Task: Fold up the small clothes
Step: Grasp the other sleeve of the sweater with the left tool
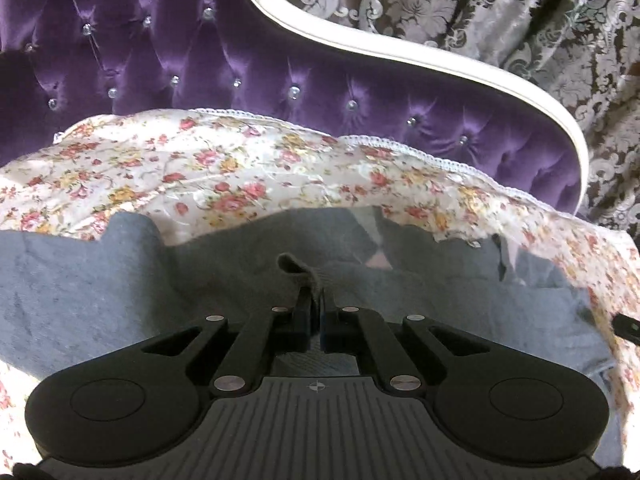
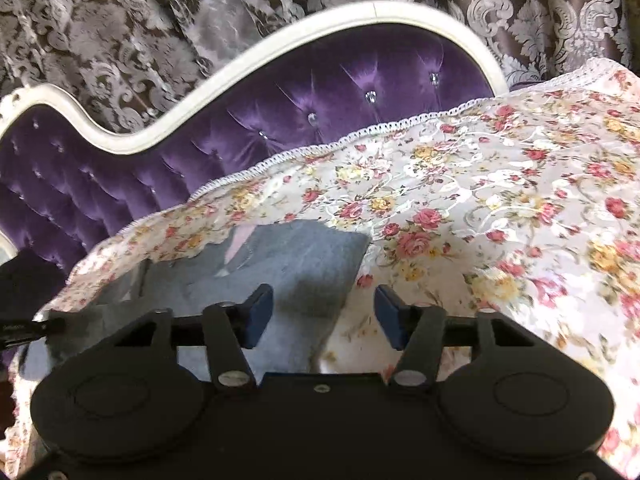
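A grey knit garment (image 1: 100, 292) lies spread on a floral bedspread (image 1: 224, 176). My left gripper (image 1: 318, 300) is shut on a pinched fold of the grey garment, which bunches up just beyond the fingertips. In the right wrist view the grey garment (image 2: 304, 264) lies under the left finger, and its right edge runs between the fingers. My right gripper (image 2: 324, 312) is open and empty, low over that edge, with the floral bedspread (image 2: 500, 220) under its right finger.
A purple tufted headboard (image 1: 240, 64) with a white frame (image 1: 400, 54) stands behind the bed; it also shows in the right wrist view (image 2: 280, 112). A patterned brown-and-silver curtain (image 1: 500, 12) hangs behind it. The other gripper's tip (image 1: 628, 326) shows at the right edge.
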A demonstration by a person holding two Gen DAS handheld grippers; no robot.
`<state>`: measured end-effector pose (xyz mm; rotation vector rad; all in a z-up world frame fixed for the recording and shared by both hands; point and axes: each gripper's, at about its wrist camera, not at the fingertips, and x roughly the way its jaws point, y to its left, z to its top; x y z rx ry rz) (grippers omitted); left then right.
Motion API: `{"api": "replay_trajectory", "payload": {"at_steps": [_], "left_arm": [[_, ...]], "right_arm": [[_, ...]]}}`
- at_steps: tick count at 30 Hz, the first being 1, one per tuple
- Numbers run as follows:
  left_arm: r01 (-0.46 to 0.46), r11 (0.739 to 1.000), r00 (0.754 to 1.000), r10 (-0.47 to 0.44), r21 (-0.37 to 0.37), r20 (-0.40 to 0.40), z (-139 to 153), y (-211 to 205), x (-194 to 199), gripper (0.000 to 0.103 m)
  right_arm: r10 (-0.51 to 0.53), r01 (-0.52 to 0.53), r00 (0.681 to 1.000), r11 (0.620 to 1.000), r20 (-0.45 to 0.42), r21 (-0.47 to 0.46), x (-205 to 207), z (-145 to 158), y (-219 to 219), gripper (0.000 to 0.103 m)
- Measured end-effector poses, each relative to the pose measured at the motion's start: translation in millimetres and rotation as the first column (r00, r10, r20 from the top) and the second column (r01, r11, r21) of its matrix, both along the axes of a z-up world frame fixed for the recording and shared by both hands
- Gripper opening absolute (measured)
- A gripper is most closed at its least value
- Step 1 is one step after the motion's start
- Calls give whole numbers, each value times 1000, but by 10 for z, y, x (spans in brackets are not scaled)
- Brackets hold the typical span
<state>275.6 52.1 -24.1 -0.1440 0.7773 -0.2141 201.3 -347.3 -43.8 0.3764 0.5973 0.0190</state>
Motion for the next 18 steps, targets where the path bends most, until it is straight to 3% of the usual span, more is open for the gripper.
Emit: {"api": "replay_trajectory", "payload": {"at_steps": [6, 8, 9, 18], "left_arm": [[7, 1000, 1000, -7, -13, -4, -12, -4, 1, 3], [9, 1000, 1000, -9, -15, -5, -13, -13, 4, 3], [13, 1000, 1000, -13, -16, -5, -9, -12, -1, 3], [16, 1000, 999, -16, -3, -30, -108, 3, -8, 3]], "right_arm": [[9, -11, 998, 999, -60, -39, 265, -91, 112, 55], [20, -24, 995, 999, -101, -43, 366, -152, 126, 38], [32, -38, 992, 998, -122, -48, 409, -184, 133, 11], [-82, 66, 986, 992, -145, -112, 499, -188, -199, 9]]}}
